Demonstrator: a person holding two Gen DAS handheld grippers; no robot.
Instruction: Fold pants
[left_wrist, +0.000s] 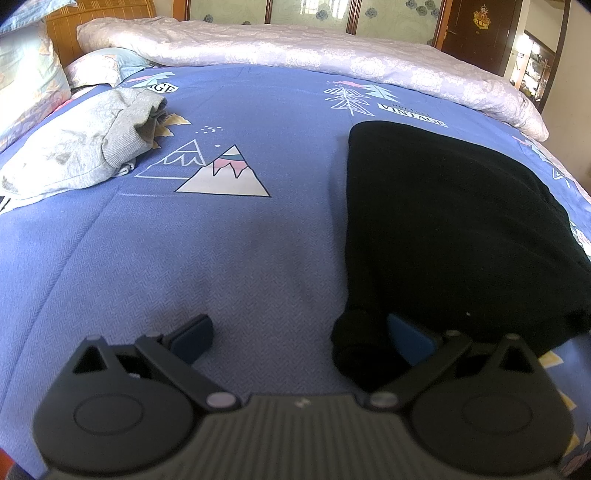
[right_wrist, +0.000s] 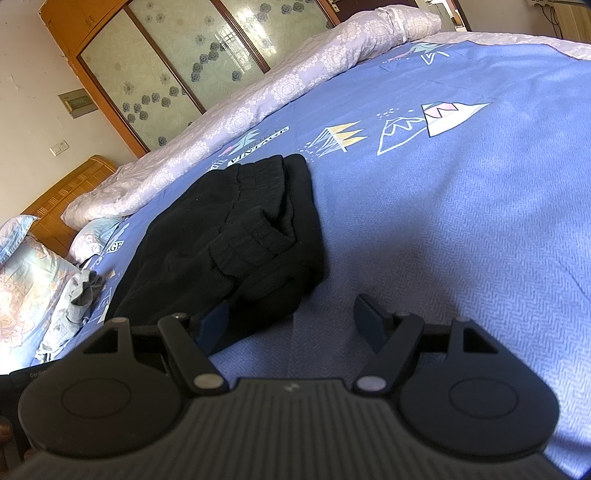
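Two tools flank the black pants (left_wrist: 454, 229), which lie on the blue bed (left_wrist: 240, 240) already doubled into a compact bundle. In the left wrist view the pants run away from the camera, long axis pointing toward the far quilt (left_wrist: 295, 48), and they sit to the right of the left tool (left_wrist: 301, 332). Its jaws stand wide apart; the right-hand pad (left_wrist: 408, 338) is just beside the near, rolled end of the cloth, perhaps brushing it, but nothing is pinched. In the right wrist view the same bundle lies to the left of the right tool (right_wrist: 291, 319), its ribbed cuffs (right_wrist: 251, 236) folded on top. That tool's jaws are also apart, with bare sheet between them and only the left pad (right_wrist: 216, 323) tucked against the bundle's near edge.

Both tools seem about equally near, one at each side of the near end. The fold looks largely done; a further fold would likely carry that near end away along the long axis. A grey garment (left_wrist: 81, 147) lies well apart, near the pillows.
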